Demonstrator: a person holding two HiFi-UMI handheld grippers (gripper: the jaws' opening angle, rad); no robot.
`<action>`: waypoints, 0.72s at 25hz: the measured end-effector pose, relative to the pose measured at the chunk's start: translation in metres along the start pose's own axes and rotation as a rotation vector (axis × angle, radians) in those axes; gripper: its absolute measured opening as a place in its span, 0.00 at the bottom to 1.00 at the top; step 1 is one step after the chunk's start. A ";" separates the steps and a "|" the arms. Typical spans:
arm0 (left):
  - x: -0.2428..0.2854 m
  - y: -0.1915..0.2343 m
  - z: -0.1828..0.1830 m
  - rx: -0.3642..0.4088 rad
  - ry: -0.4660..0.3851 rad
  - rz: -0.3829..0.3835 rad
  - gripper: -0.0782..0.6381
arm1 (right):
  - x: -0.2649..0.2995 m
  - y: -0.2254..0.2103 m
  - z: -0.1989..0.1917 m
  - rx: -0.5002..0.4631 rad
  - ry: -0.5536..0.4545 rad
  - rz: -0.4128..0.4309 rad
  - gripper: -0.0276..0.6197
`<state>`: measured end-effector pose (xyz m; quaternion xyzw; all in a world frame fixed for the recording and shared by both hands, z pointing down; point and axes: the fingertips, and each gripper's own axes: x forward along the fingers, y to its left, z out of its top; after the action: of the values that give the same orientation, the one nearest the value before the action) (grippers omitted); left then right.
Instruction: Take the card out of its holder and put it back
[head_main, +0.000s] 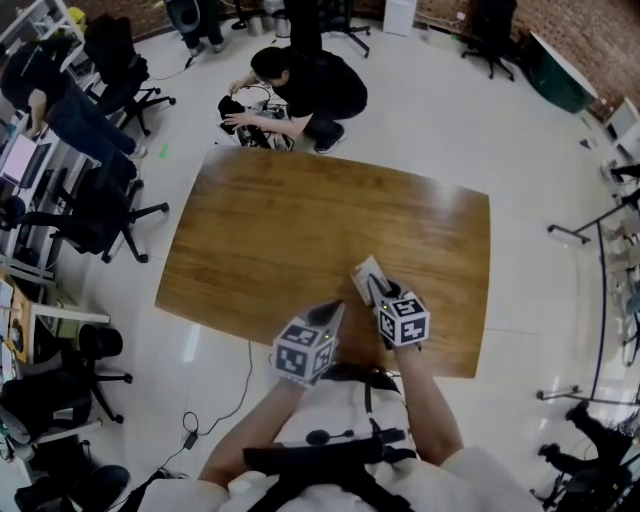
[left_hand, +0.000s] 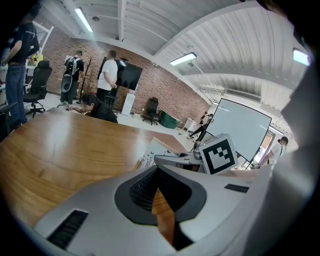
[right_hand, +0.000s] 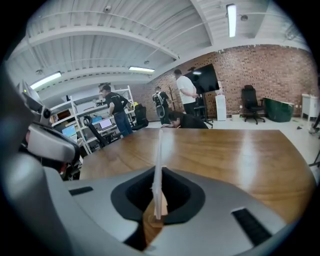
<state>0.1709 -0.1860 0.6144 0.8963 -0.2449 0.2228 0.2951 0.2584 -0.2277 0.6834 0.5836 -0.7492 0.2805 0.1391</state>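
Between right gripper (right_hand: 158, 214) jaws, card (right_hand: 159, 165) edge-on, head view broadside

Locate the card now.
The card is pinched edge-on in the right tool, over the table's near edge in the head view, right of the left tool.

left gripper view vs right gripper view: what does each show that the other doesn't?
Only the left gripper view: the left gripper's own jaws, shut with nothing between them; the right gripper from outside, with its marker cube; and the card's printed flat face.
Only the right gripper view: the right gripper's jaws shut on that card, seen edge-on as a thin white strip; part of the left gripper at the left edge; shelving.
Both: the wooden table, the brick wall and people beyond the table's far end.
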 end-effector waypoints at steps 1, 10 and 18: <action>0.000 0.000 0.000 0.001 0.001 -0.001 0.10 | 0.000 0.000 0.000 0.000 0.000 0.000 0.07; -0.001 0.004 -0.003 0.003 0.005 -0.010 0.10 | -0.005 0.001 0.010 -0.005 -0.031 -0.003 0.07; -0.003 0.002 0.003 0.002 -0.005 -0.015 0.10 | -0.018 0.002 0.030 -0.023 -0.058 -0.001 0.07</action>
<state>0.1683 -0.1881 0.6113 0.8989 -0.2386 0.2186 0.2954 0.2647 -0.2308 0.6492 0.5903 -0.7558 0.2546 0.1241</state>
